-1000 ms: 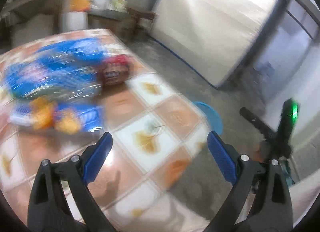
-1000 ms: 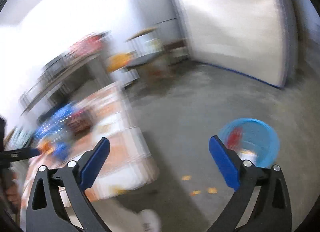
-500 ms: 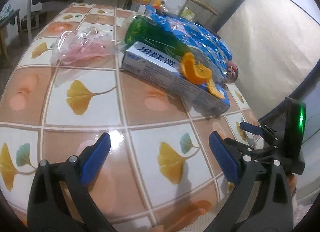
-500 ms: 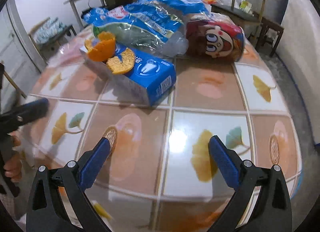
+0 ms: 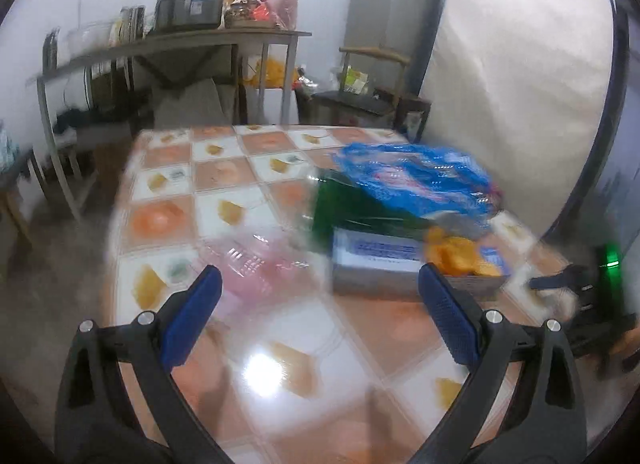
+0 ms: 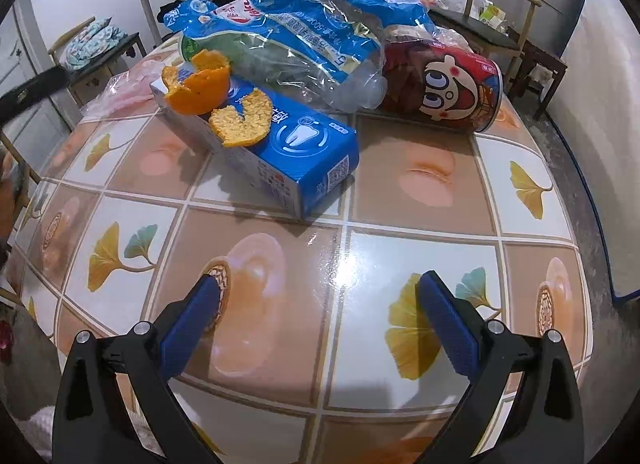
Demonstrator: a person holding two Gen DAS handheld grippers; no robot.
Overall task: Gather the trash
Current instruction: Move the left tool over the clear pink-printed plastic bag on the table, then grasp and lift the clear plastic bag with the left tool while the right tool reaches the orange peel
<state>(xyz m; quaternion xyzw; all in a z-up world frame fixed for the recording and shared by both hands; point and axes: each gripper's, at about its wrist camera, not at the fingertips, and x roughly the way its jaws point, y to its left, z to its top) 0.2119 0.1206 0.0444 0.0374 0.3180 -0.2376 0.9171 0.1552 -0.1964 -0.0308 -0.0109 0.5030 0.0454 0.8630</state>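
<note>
Both the left gripper [image 5: 320, 312] and right gripper [image 6: 320, 316] hang spread and empty over bare tabletop [image 6: 400, 200]. Ahead of the right one, orange peels [image 6: 218, 100] lie atop a blue toothpaste box [image 6: 288, 144], with a crumpled blue bag [image 6: 304, 28] and red cartoon can [image 6: 444, 92] beyond. The table edge falls away just to its right.

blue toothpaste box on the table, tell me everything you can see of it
The blue toothpaste box is a long cardboard carton lying flat on the tiled table, one end turned toward the right gripper. Its top shows a white tooth logo, and a QR code sits near that end. It looks closed and undented. Two pieces of orange peel rest on top, and the crumpled blue plastic bag lies against its far side. Neither gripper touches it.
</note>
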